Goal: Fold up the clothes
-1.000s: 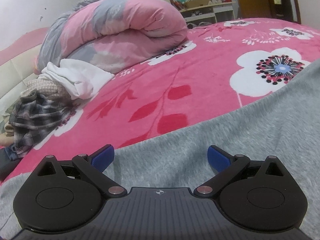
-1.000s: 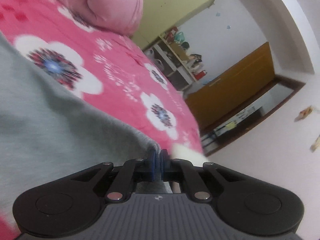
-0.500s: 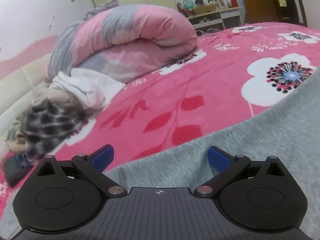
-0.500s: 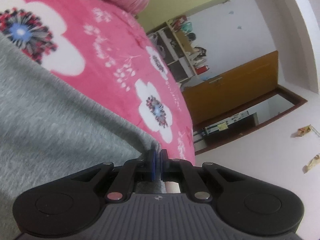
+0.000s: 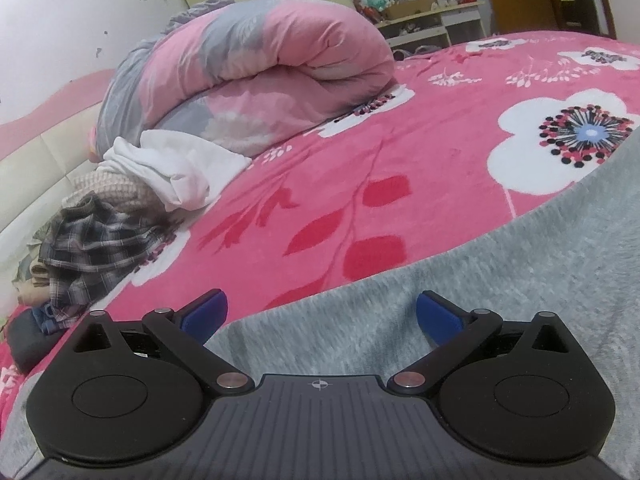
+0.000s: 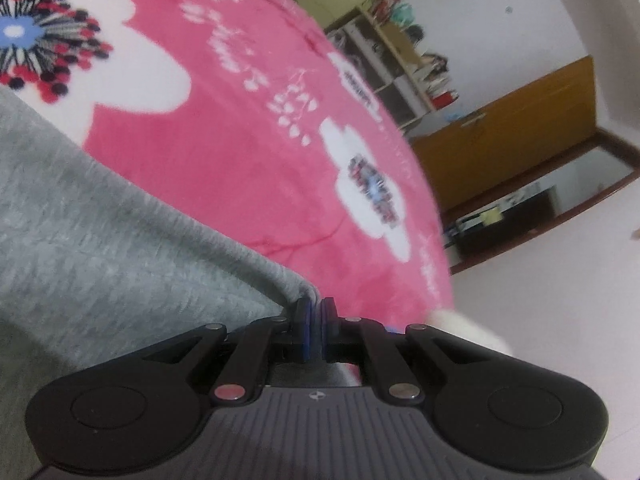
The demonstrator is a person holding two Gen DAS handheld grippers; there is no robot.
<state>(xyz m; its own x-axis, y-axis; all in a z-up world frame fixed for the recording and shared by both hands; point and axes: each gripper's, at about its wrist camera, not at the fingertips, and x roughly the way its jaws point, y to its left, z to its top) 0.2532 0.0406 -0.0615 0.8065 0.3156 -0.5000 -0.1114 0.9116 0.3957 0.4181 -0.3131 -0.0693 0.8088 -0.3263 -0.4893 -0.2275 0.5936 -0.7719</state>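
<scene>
A: So, left wrist view first. The left gripper (image 5: 322, 312) is seen w/ blue pads spread wide, nothing between them. It's held low over the grey garment (image 5: 500, 280), which is spread on the pink floral bedspread (image 5: 340, 152).

B: Why there?

A: Prob. so an edge can be taken; the garment's far edge is crossed just ahead of the pads. That's judged, not seen. A heap of other clothes (image 5: 120, 208) is left aside by the rolled duvet (image 5: 256, 68), well apart from the grey piece.

B: Right wrist view?

A: The right gripper (image 6: 315, 320) is closed on the garment's corner, cloth pinched between the pads, presumably so that the corner can be carried.

B: Which way is it pointed?

A: From the pinched corner, the edge is run back and to the left of the frame. Long axis can't be told; too little of the garment is shown. Type of garment isn't clear either.
</scene>
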